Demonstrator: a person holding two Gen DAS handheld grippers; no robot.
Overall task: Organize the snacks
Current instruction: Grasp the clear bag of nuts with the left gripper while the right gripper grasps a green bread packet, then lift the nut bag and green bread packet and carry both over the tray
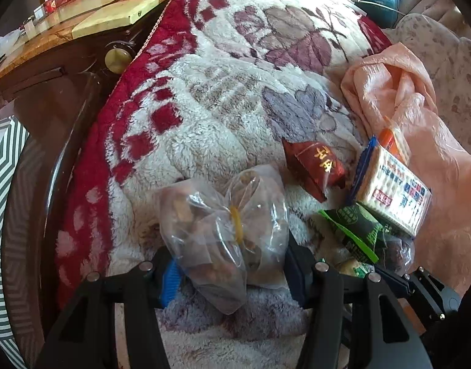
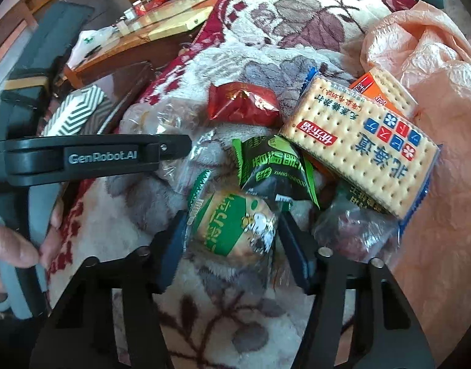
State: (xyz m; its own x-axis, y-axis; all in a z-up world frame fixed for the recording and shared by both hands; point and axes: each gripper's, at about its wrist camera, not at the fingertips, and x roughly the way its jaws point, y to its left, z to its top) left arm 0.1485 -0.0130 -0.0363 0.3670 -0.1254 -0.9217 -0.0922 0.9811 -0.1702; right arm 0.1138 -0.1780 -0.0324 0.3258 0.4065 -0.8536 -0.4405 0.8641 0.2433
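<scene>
Fleece, cream with red border and purple leaves, makes up the blanket [image 1: 223,98] that fills both views and carries the snacks. Peach plastic of a crumpled bag [image 1: 420,117] is seen at the right of the left wrist view, touching the cracker pack [image 2: 361,141], which lies tilted over an orange pack [image 2: 366,84] at the right of the right wrist view. A clear bag of nuts [image 1: 223,230], tied with a yellow band, is clamped between the fingers of the left gripper [image 1: 229,264] at lower centre. A green-and-white wrapped cake [image 2: 232,227] is gripped by the right gripper [image 2: 231,240] at lower centre of its view. Just above it a dark green packet [image 2: 272,169] is seen, and above that a red packet [image 2: 241,104]. A hand [image 2: 17,246] is seen at the lower left, holding the left gripper's handle.
</scene>
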